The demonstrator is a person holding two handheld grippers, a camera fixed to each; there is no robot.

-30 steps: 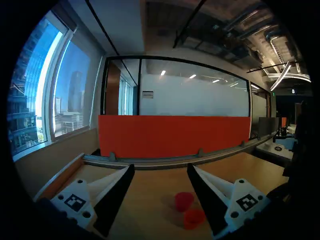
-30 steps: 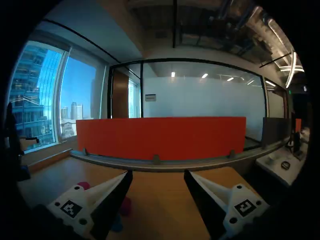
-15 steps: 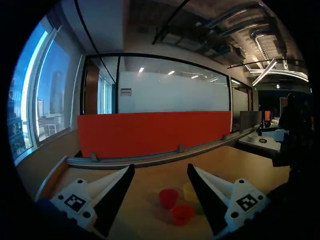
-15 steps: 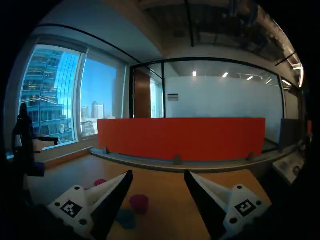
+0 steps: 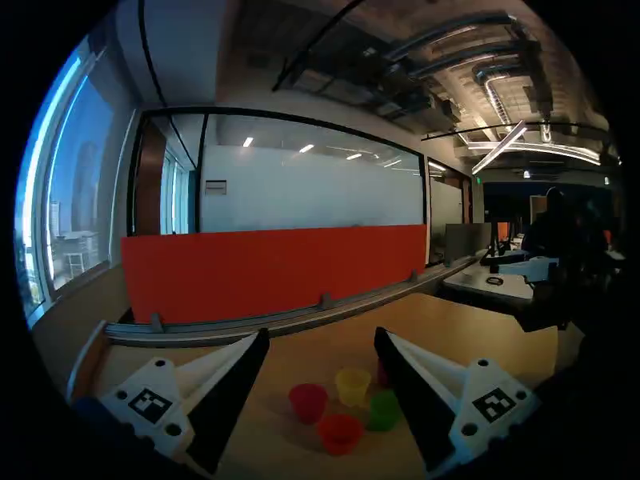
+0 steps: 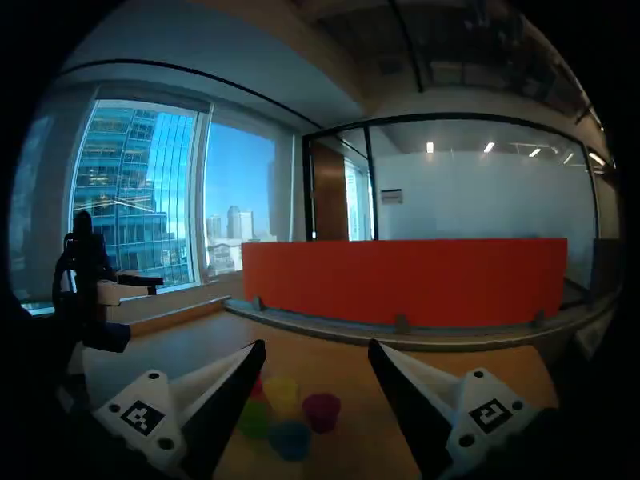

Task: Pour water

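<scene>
On the desk point(image 5: 480, 336), coloured cups point(image 5: 352, 386), contents unclear, near left gripper point(image 5: 320, 331) and right gripper point(image 6: 315, 344), fingers point(image 5: 232, 384) apart.

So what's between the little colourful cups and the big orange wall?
Just bare wooden desk, then a grey metal rail at the foot of the orange partition wall. You can see this in the left gripper view, beyond the small plastic cups.
</scene>
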